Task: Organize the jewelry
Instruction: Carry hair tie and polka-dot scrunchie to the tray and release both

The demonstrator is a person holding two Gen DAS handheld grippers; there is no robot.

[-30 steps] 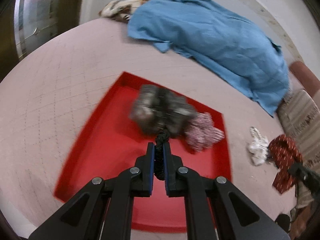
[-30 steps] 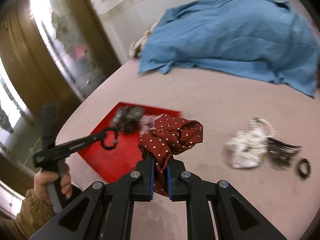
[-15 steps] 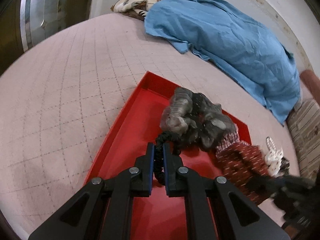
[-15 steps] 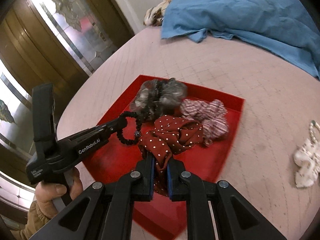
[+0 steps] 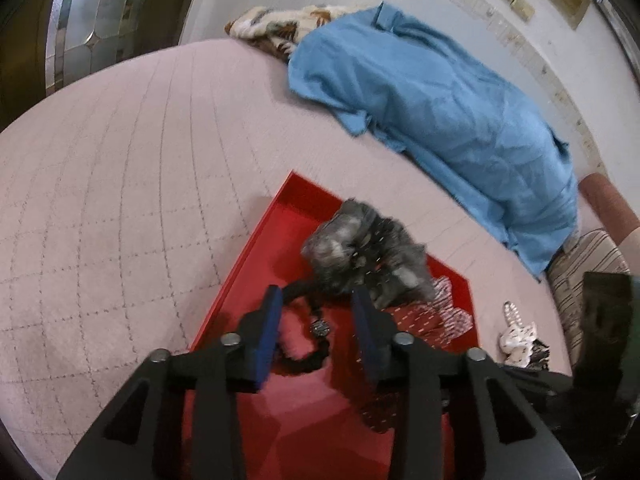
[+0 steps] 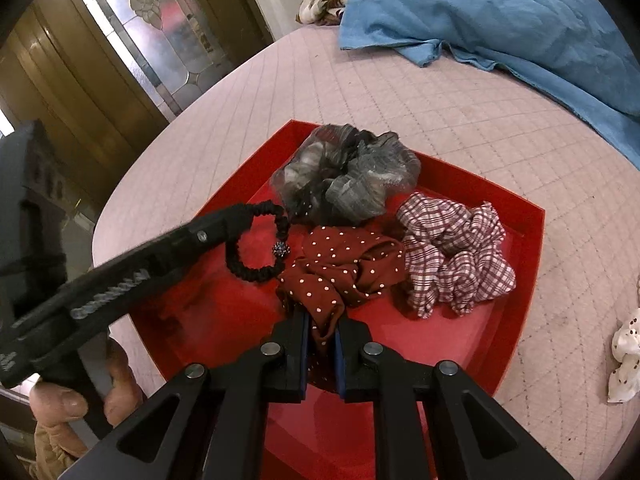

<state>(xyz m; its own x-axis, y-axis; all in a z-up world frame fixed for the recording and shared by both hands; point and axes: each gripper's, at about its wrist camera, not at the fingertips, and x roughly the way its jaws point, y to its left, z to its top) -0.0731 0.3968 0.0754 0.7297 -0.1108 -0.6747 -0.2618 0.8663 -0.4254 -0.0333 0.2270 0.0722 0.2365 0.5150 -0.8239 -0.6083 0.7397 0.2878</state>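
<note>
A red tray (image 6: 516, 312) (image 5: 256, 248) lies on the pink quilted bed. In it are a grey scrunchie (image 6: 348, 176) (image 5: 368, 252), a red checked scrunchie (image 6: 456, 256) and a black hair tie with a bead (image 6: 256, 252) (image 5: 308, 344). My left gripper (image 5: 316, 316) is open, its jaws apart around the black hair tie, which lies in the tray. My right gripper (image 6: 322, 336) is shut on a dark red polka-dot scrunchie (image 6: 344, 268), which rests on the tray floor beside the checked one.
A blue cloth (image 5: 440, 92) (image 6: 500, 12) and a patterned cloth (image 5: 276, 28) lie at the back of the bed. A white scrunchie (image 6: 624, 356) (image 5: 516, 332) lies right of the tray. A glass door (image 6: 160, 28) stands left.
My left gripper has opened and let go of the black hair tie in the tray. My right gripper has brought the polka-dot scrunchie down into the tray.
</note>
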